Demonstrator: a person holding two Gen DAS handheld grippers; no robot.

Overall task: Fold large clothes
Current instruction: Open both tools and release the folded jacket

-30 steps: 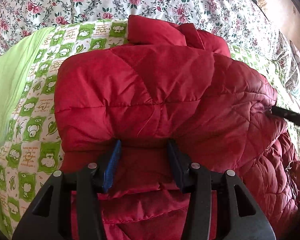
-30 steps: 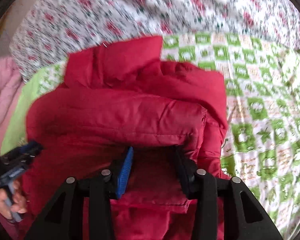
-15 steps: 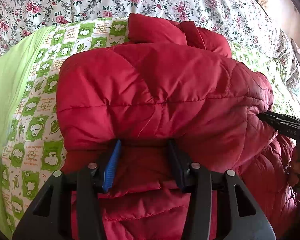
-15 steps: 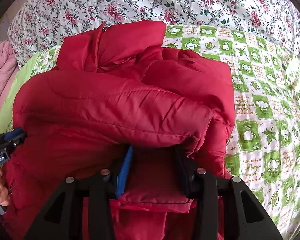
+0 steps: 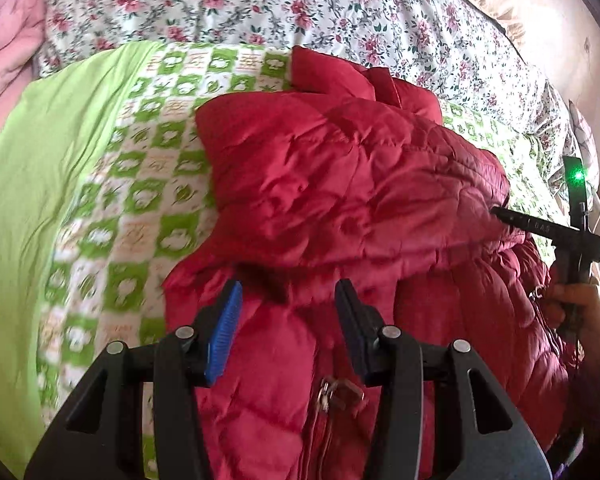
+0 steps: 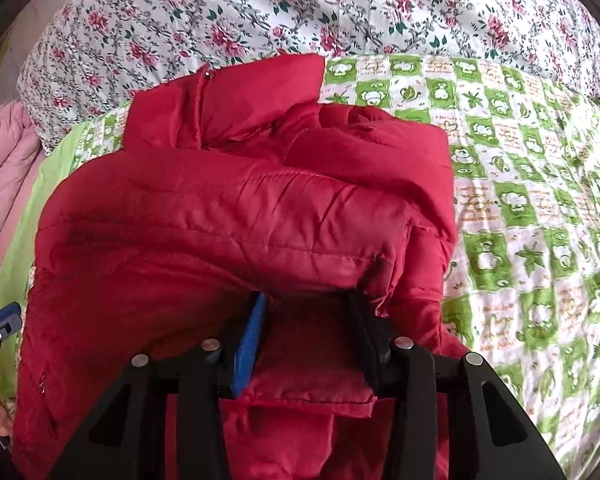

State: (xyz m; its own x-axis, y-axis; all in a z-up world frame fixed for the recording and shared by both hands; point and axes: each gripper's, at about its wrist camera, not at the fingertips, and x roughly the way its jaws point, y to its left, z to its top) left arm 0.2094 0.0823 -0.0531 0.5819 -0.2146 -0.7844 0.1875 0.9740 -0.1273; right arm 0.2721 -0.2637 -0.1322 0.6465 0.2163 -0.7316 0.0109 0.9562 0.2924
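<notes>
A puffy red quilted down jacket (image 6: 236,224) lay folded over on itself in a thick bundle on a bed, resting on a green-and-white checked quilt with cartoon prints (image 6: 520,208). The right gripper (image 6: 306,332) was clamped on a wad of the jacket's lower layer, its blue and black pads pressing the fabric from both sides under the folded roll. The left gripper (image 5: 286,320) hovered over the jacket's near edge with its jaws apart and nothing pinched between them; the fabric lay below, not in its grasp.

The likely trouble was the springy padding: with only one side held, the upper fold could puff up and slide back open, or skew towards the free side. The slippery shell might also slip out of the right gripper if pulled hard. A metal zipper pull (image 5: 332,394) sat just beneath the left gripper and could snag a finger.

Beyond the jacket, a plain lime-green sheet (image 5: 40,184) bordered the quilt, a floral bedspread with pink roses (image 6: 300,8) lay past it, and a pink padded cloth (image 5: 8,40) sat at the far left. Nothing blocked the jacket itself
</notes>
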